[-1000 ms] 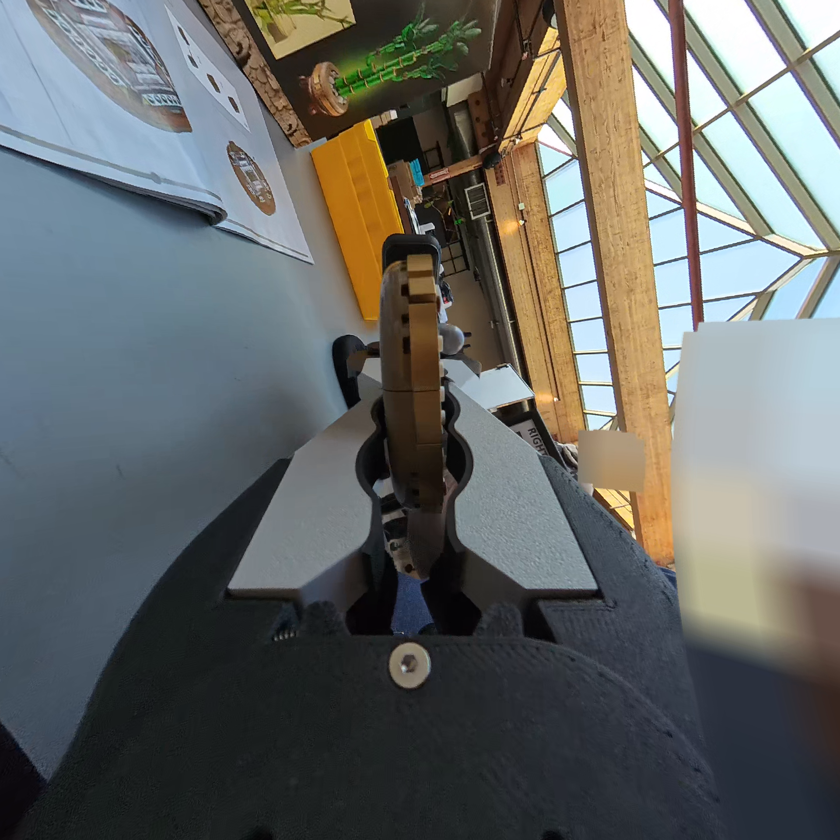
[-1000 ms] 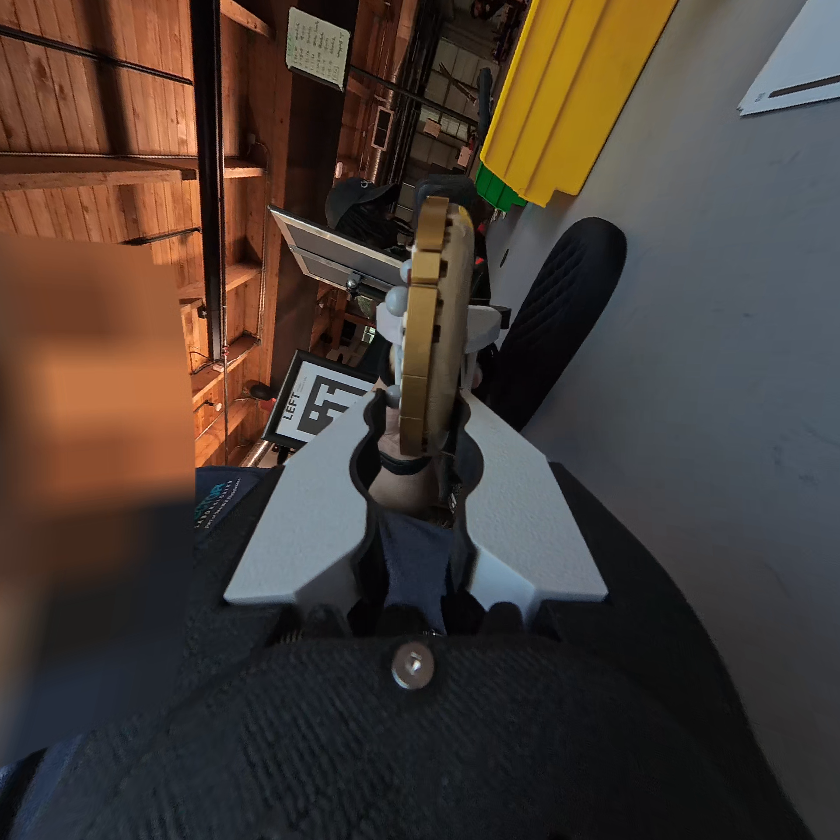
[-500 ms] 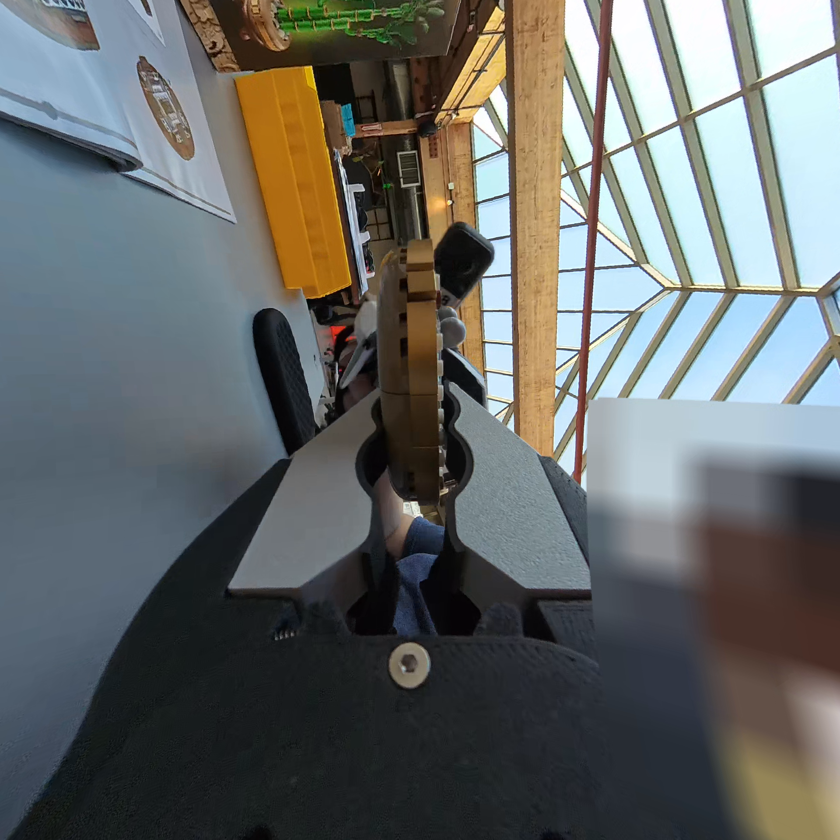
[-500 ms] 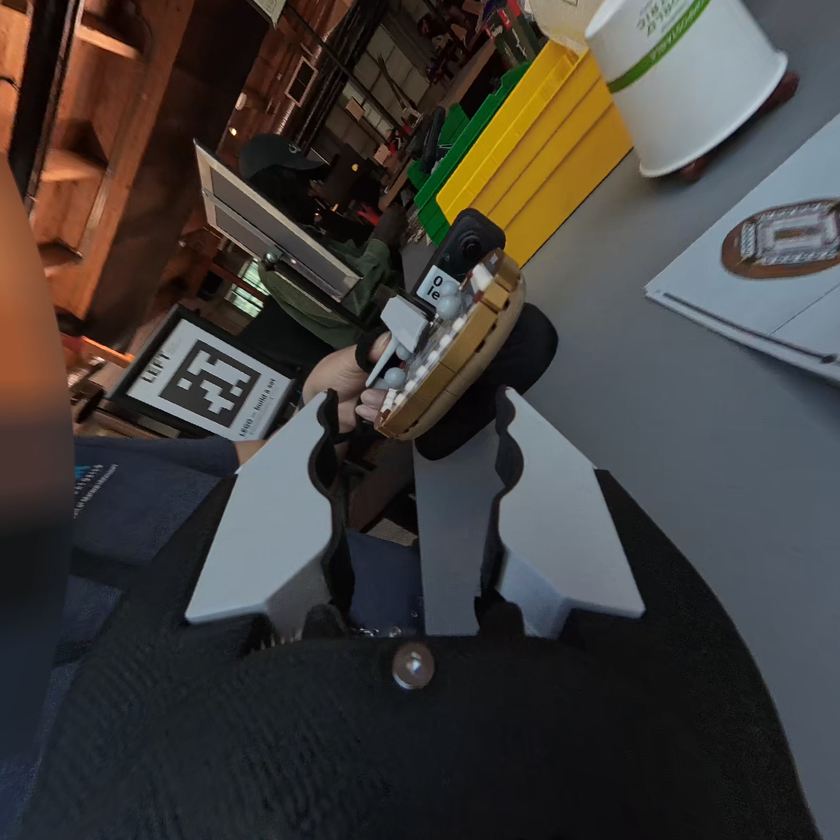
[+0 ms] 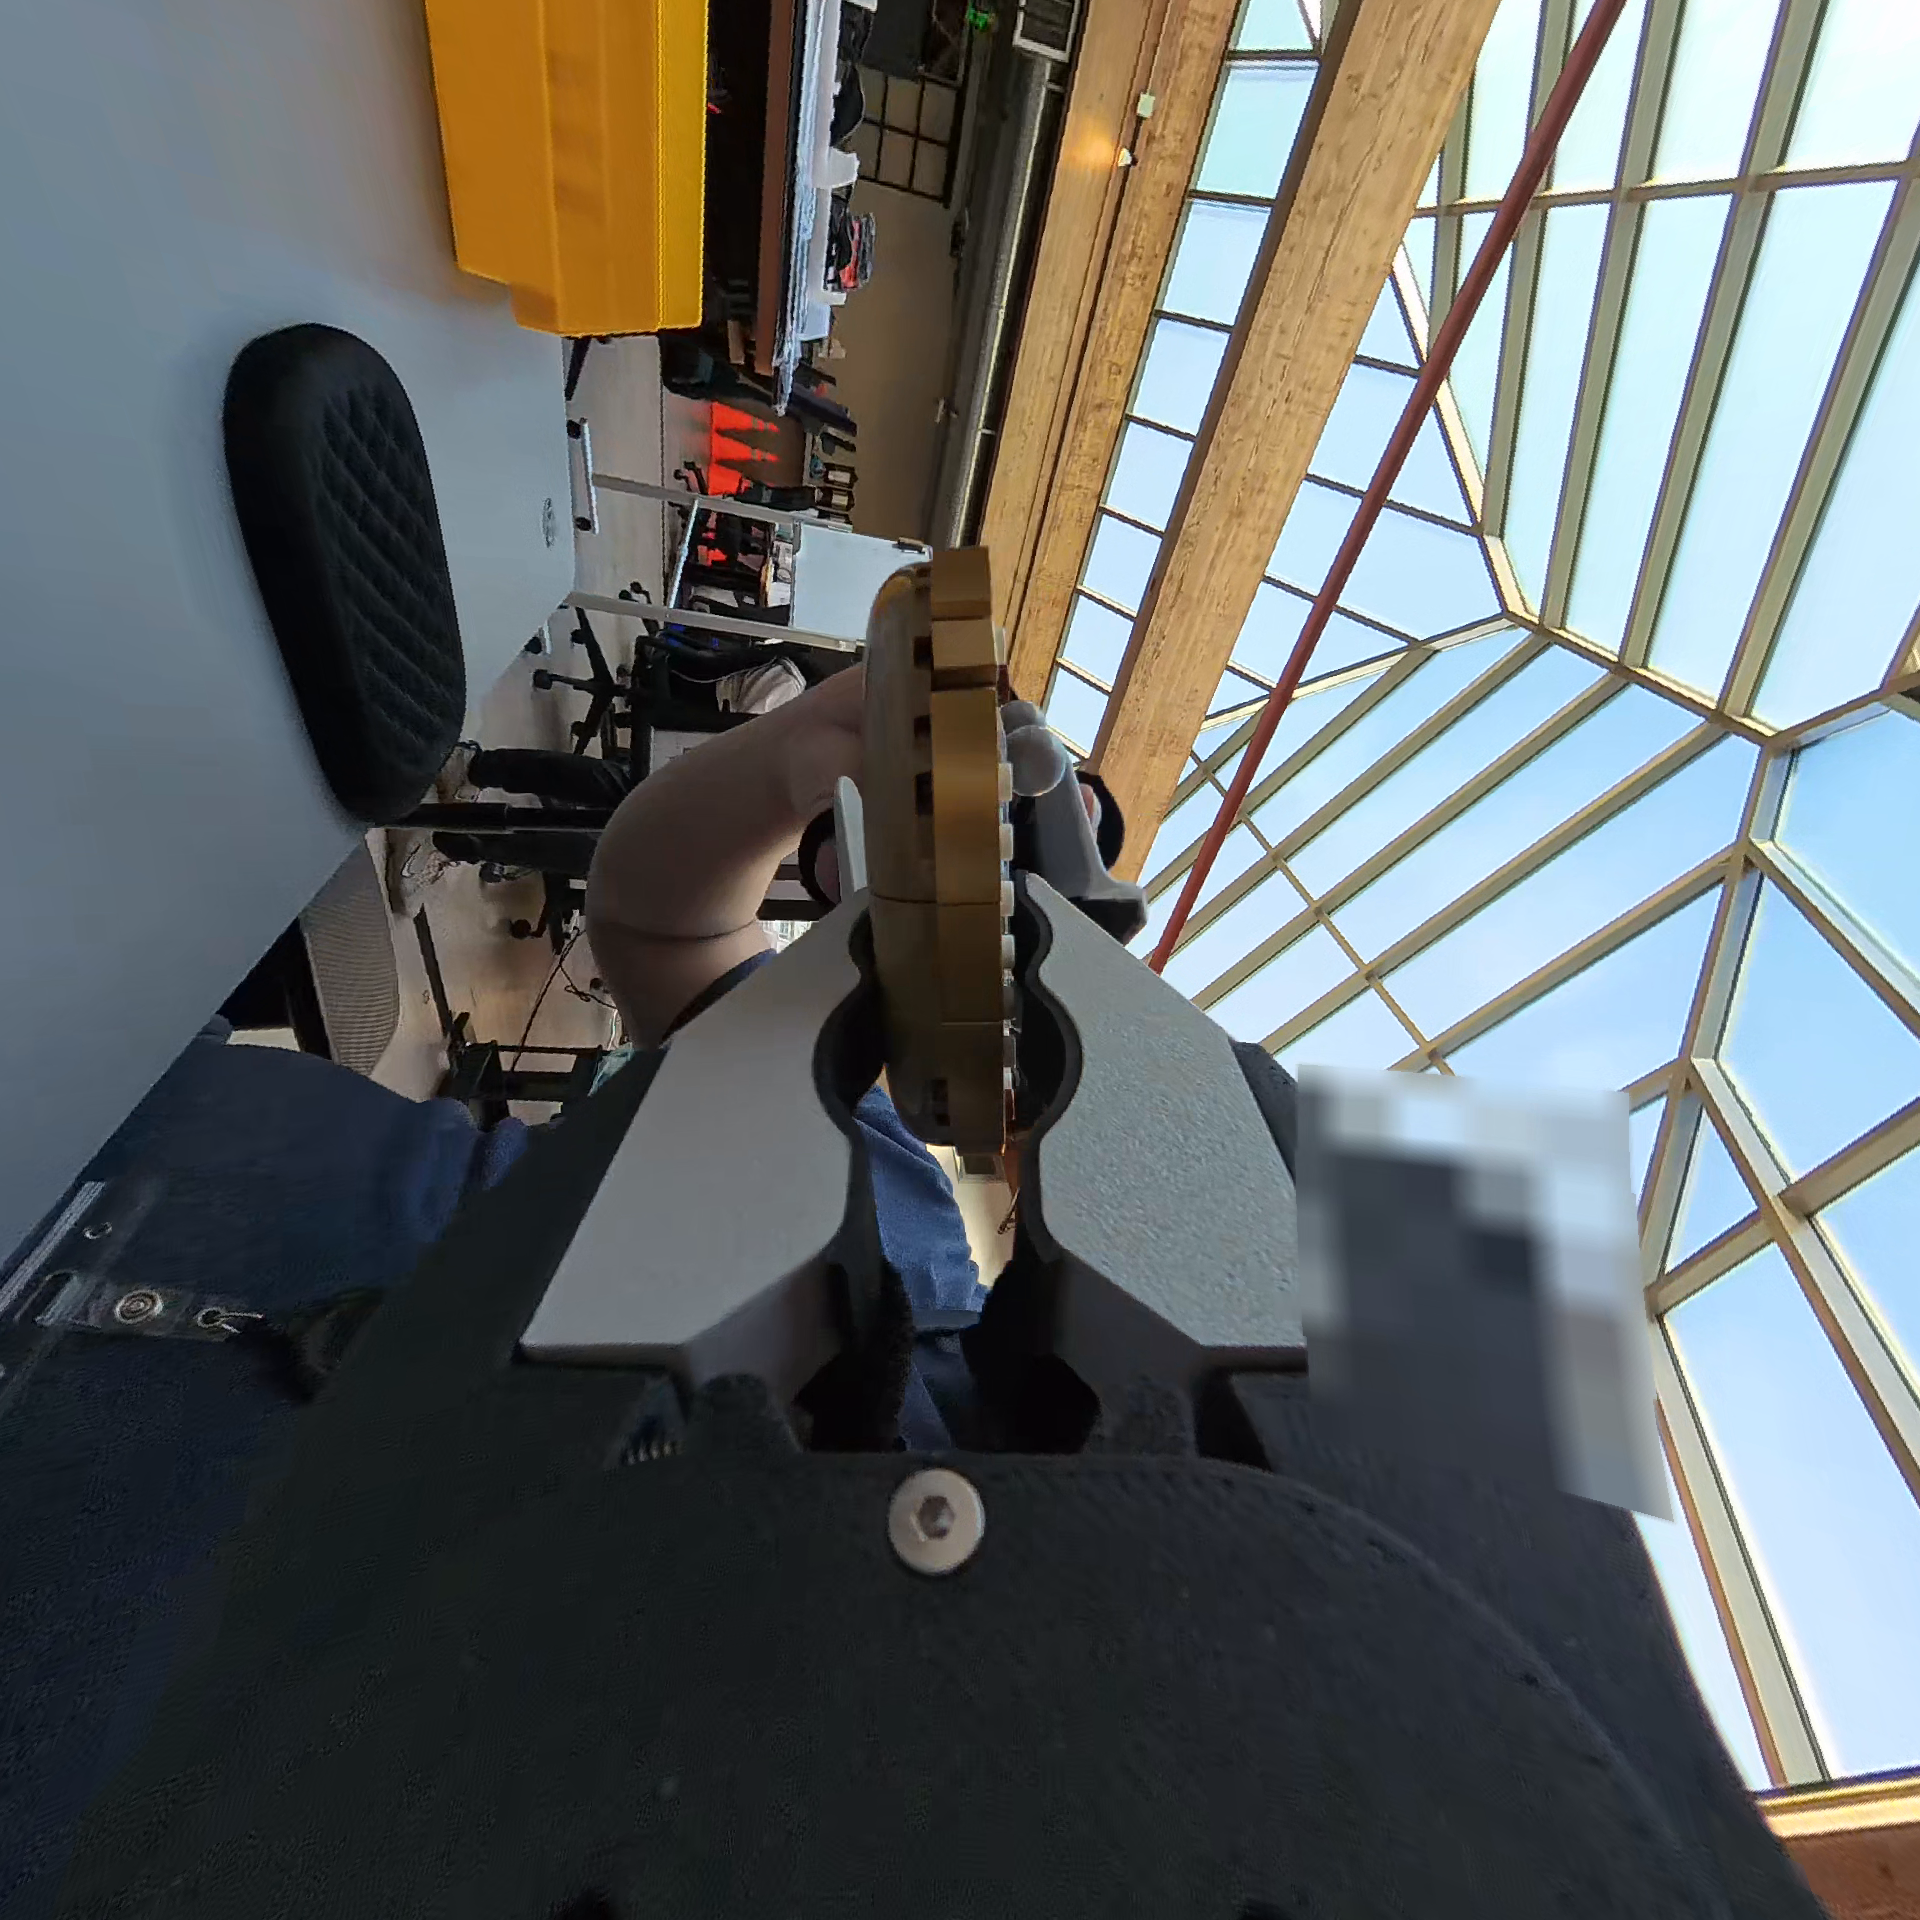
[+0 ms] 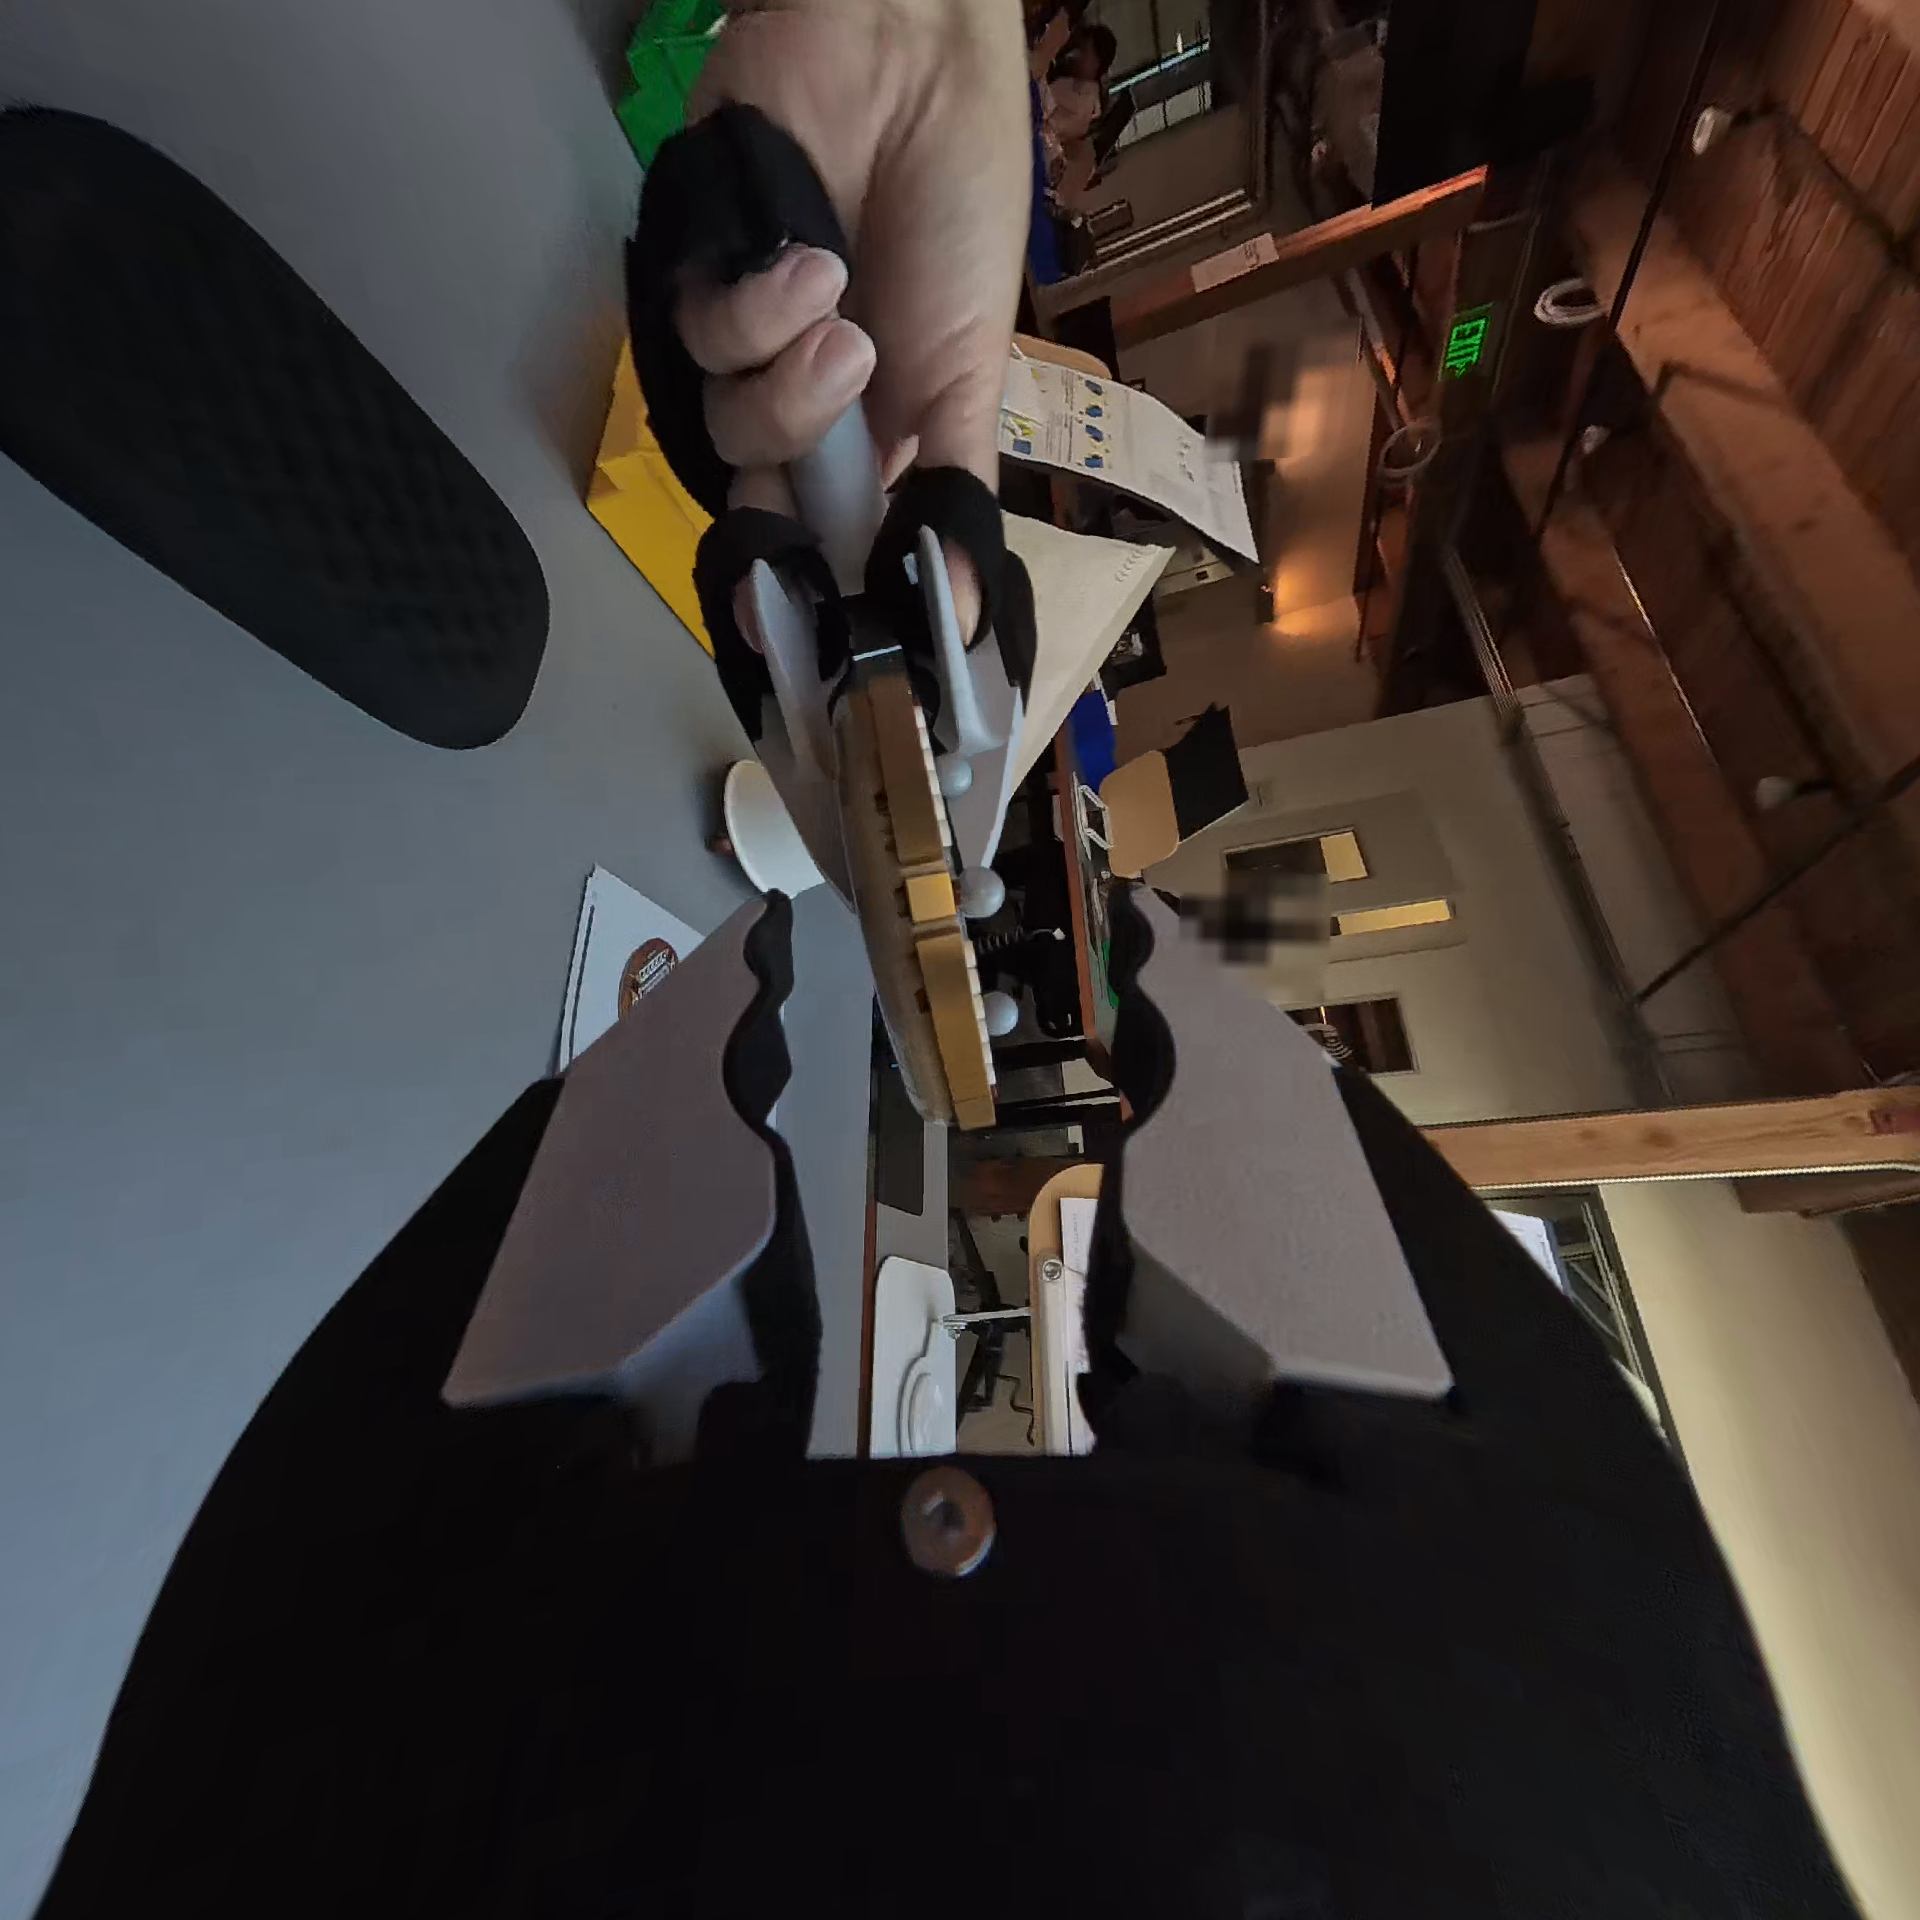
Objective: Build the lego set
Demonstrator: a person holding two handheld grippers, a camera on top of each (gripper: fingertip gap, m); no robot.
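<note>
Two grippers share one tan lego disc (image 5: 940, 862), held edge-on in the air; the left gripper (image 5: 943, 971) pinches its near rim between grey fingers, long axis running straight ahead; the right gripper (image 6: 951, 1003) is spread, the disc's far rim lying between its fingers, apparently untouched; stacked smooth plates, small pale round studs along one face; grey surface (image 6: 260, 935) off to its left.

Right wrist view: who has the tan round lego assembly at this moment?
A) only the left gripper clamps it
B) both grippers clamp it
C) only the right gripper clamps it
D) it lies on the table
A: the left gripper is shut on the tan round lego assembly, while the right gripper stands open with clear gaps either side of it.
</note>
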